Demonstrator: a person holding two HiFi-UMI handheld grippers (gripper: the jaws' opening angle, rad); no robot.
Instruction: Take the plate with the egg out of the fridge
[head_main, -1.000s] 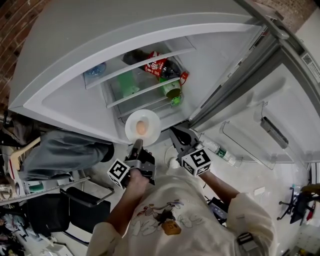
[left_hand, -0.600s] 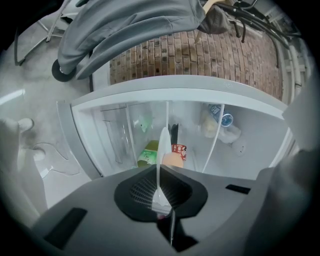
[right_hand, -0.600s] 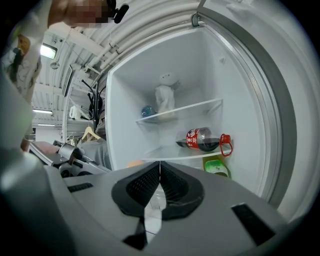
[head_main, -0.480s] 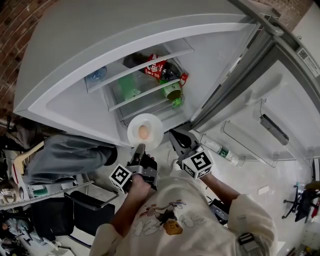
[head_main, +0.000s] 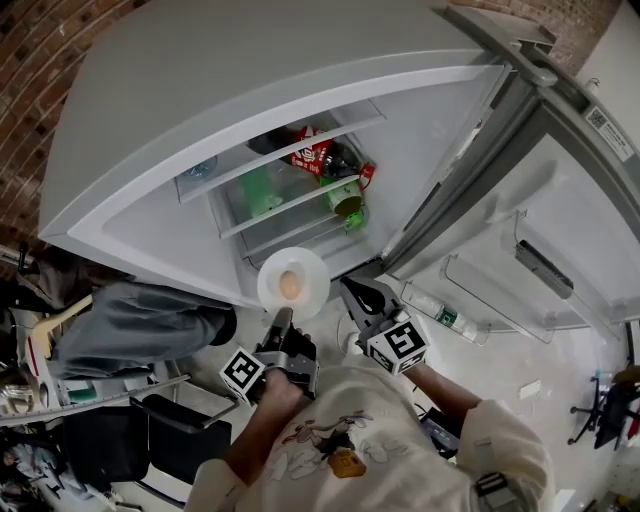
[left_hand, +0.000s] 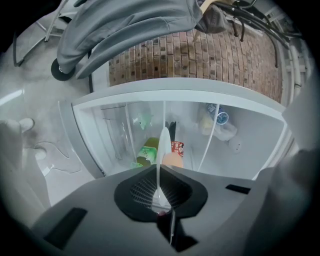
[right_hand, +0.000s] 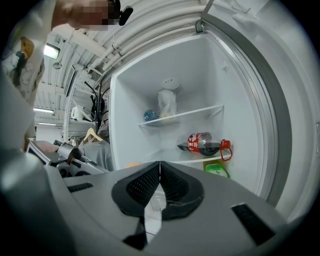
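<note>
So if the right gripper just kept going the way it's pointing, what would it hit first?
Most likely the shelf inside the open fridge, just left of the soda bottle lying on it. The right gripper is shut and empty and aims into the fridge, though depth is hard to judge here.

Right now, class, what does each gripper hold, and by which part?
The left gripper grips the plate with the egg by its near rim; the right gripper holds nothing.
</note>
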